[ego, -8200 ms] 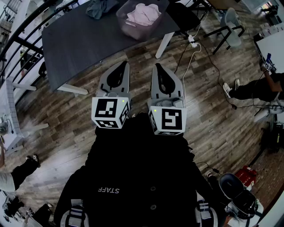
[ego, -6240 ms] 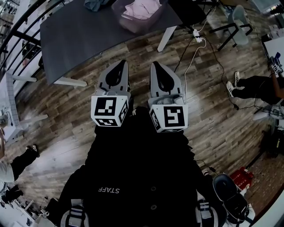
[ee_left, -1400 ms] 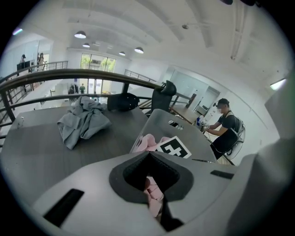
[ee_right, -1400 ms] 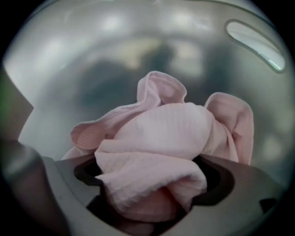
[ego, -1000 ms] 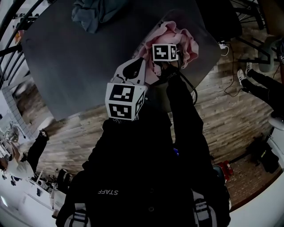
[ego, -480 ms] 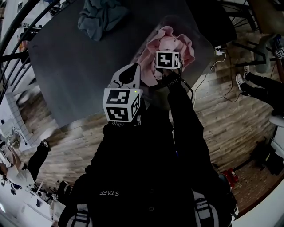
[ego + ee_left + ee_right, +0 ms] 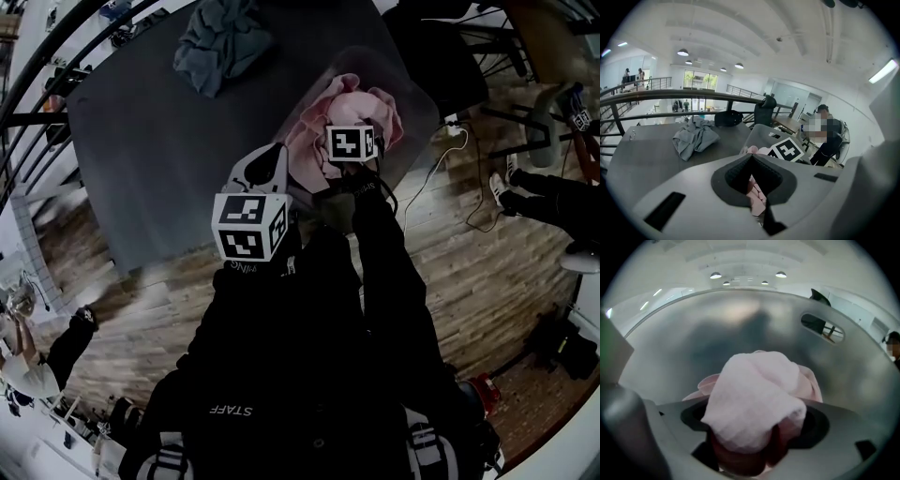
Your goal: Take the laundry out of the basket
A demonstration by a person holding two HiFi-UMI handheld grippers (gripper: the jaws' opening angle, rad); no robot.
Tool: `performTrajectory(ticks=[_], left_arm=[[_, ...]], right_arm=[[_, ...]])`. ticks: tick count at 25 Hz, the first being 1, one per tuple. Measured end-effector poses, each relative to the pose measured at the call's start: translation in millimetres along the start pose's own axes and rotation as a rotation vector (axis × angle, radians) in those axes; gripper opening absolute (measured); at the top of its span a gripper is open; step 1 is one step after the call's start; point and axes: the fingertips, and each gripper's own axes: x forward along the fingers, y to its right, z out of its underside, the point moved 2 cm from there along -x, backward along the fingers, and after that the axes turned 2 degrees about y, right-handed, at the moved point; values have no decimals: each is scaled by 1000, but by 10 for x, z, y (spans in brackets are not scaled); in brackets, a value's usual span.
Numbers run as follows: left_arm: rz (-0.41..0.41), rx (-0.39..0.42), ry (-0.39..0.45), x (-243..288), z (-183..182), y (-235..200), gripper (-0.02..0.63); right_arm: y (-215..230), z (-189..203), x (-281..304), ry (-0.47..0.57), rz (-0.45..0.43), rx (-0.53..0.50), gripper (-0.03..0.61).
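Lift-out: left gripper [image 7: 754, 185] pinches the pink garment [image 7: 754, 394]; right gripper [image 7: 750, 451], jaws just widened, clasps it too. Next: clear the basket [image 7: 417, 98] rim.

Desk [image 7: 141, 141] left of basket [image 7: 417, 112] bare: wide pass. Grey cloth heap [image 7: 220, 42] on the far part, well apart from basket. Pink laundry [image 7: 361, 101] fills basket; walls box the sides. Black chair [image 7: 441, 47] stands beyond.

Person now at table [image 7: 141, 141], right gripper [image 7: 752, 441] down in basket [image 7: 414, 105], jaws just reopening round bunched cloth [image 7: 757, 394], left gripper [image 7: 272, 157] alongside
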Motion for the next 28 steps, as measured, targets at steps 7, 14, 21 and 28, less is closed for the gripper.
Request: performTrajectory(ticks=[7,14,21,28], left_arm=[[-10,-3,-16,31,61,-64,0],[-16,-7,-49,131,146,-147,1],[-26,-16,-64,153,237,-224,0],[-30,-18,-31,10,171,-231,0]], right_arm=[[-51,348,456,-194,-57,8,552],[-123,420,823,-265,-17,14,554],[-20,354,829,-235,52,33,416],[73,275,527,-165,10,102,262]])
